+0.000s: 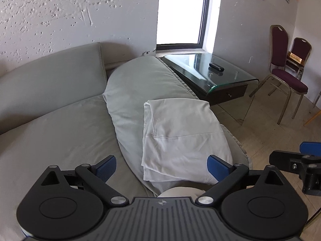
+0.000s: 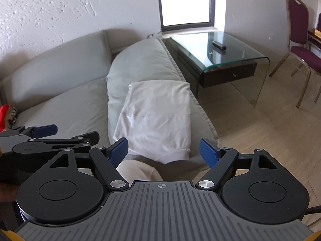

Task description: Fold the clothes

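A white garment [image 1: 180,132] lies folded into a rough rectangle on the long grey sofa cushion [image 1: 130,84]; its hem faces me. My left gripper [image 1: 161,160] hovers open just short of the near edge, its blue pads wide apart with nothing pressed between them. In the right wrist view the same garment [image 2: 156,116] lies ahead of my right gripper [image 2: 163,143], which is also open and holds nothing. The left gripper [image 2: 44,132] shows at that view's left edge, and the right gripper [image 1: 309,152] at the left view's right edge.
A glass side table [image 2: 236,60] with a black remote [image 2: 219,45] stands beyond the sofa's end. Purple chairs [image 1: 286,80] stand on the tiled floor at right. A red patterned item [image 2: 7,116] lies at far left. A pale rounded cloth shape [image 2: 138,170] sits just below the grippers.
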{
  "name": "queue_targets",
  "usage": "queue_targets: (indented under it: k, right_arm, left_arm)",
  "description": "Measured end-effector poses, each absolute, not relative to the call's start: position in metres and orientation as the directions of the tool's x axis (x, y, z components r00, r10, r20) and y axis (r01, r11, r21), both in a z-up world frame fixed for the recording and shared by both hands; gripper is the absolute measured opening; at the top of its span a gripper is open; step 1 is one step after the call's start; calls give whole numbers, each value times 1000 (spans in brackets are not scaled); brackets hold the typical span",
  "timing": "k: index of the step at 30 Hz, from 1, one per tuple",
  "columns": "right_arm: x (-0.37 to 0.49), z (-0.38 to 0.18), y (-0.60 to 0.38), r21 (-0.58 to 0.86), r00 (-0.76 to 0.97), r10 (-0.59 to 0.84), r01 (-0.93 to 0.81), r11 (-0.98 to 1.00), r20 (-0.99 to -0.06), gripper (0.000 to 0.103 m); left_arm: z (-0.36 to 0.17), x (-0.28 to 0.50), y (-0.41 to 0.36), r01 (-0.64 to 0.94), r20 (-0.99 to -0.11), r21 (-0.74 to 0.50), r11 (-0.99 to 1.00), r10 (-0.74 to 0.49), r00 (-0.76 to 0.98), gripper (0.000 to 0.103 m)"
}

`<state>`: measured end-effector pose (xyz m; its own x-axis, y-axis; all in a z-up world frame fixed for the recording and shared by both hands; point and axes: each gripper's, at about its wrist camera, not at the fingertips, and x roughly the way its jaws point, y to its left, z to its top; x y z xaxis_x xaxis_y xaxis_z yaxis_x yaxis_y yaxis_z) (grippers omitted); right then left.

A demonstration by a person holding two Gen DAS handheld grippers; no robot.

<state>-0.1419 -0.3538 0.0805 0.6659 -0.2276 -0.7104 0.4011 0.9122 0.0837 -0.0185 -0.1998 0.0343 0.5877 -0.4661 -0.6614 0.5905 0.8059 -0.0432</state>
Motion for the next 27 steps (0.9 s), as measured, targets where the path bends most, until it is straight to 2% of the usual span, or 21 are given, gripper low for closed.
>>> queue_targets:
  k: [27]
  right_arm:
    - [-147, 68, -359, 90, 646, -231, 424, 901, -728, 83]
  left_arm:
    - [27, -25, -211, 624, -671, -37, 781, -482, 563, 99]
